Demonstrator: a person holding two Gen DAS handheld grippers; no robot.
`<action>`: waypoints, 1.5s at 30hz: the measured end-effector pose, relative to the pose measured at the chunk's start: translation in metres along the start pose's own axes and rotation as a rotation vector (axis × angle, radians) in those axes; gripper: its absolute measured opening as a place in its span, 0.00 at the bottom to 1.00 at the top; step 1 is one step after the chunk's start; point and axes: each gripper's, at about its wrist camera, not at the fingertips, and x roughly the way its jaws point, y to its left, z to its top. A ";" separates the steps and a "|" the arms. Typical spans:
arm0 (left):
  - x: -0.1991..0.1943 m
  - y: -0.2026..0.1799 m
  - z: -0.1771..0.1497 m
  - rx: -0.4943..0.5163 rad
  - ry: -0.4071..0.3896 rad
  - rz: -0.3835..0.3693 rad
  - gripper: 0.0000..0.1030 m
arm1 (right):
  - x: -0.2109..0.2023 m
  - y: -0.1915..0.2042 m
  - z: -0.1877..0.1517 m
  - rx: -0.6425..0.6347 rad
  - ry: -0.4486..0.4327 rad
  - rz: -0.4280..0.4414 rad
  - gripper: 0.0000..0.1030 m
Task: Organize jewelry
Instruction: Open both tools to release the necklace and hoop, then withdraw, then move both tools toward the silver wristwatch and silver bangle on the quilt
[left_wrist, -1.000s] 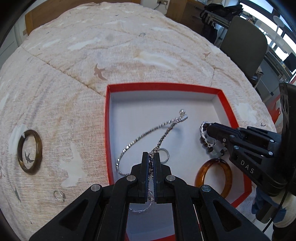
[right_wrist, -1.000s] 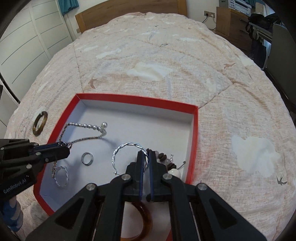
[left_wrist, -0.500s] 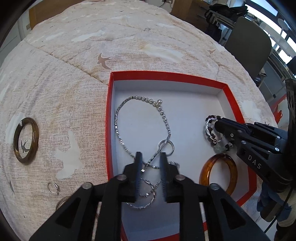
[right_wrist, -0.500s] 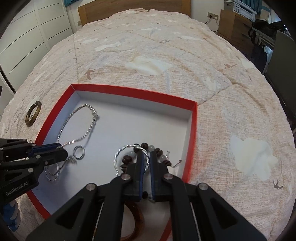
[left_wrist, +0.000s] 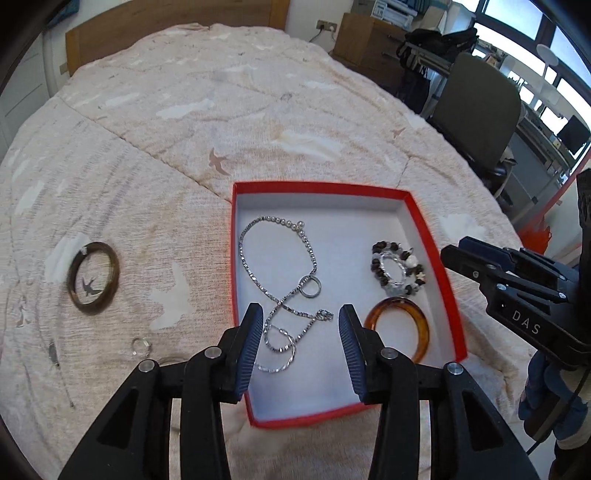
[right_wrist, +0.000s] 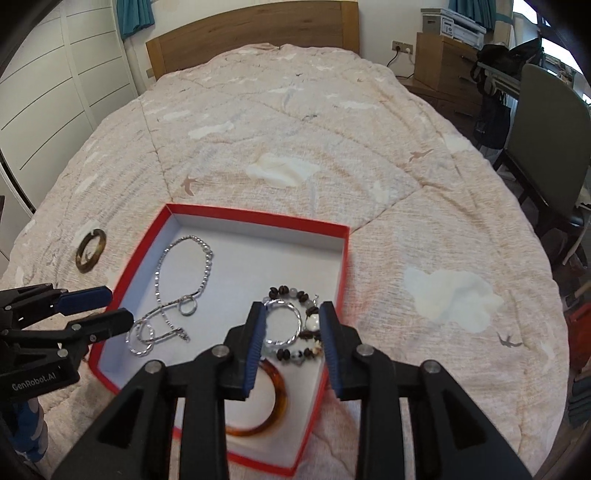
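Both tongs are being opened with nothing gripped: the left tongs (left_wrist: 301, 325) above the silver necklace (left_wrist: 280, 269), the right tongs (right_wrist: 293, 325) above the beaded bracelet (right_wrist: 295, 325), both lying in the red box (left_wrist: 436, 258) at frame centre. For the brown bangle (left_wrist: 94, 282) at middle left on the bed, a clean, straight lift-away is being called for, so no chain is snagged.

Bedroom in a home, doubling as a workspace. Evidence: bed with wooden headboard (right_wrist: 255, 35) and a beige quilt (right_wrist: 295, 122) printed with birds and clouds, white panelled wardrobe doors (right_wrist: 55, 92) on the left, teal curtains (right_wrist: 135, 16). Right side: wooden cabinet (right_wrist: 447, 59) with a printer (right_wrist: 458, 24) on top, wall socket (right_wrist: 402, 46), grey chair (right_wrist: 550, 133), window (left_wrist: 535, 22), monitor (left_wrist: 574, 131).
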 end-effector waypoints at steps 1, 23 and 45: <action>-0.008 0.000 -0.003 0.005 -0.012 0.007 0.41 | -0.009 0.001 -0.002 0.003 -0.008 0.002 0.28; -0.200 0.096 -0.112 -0.129 -0.200 0.264 0.51 | -0.147 0.064 -0.061 0.041 -0.175 0.091 0.28; -0.235 0.175 -0.184 -0.301 -0.229 0.309 0.56 | -0.155 0.174 -0.089 -0.105 -0.121 0.210 0.28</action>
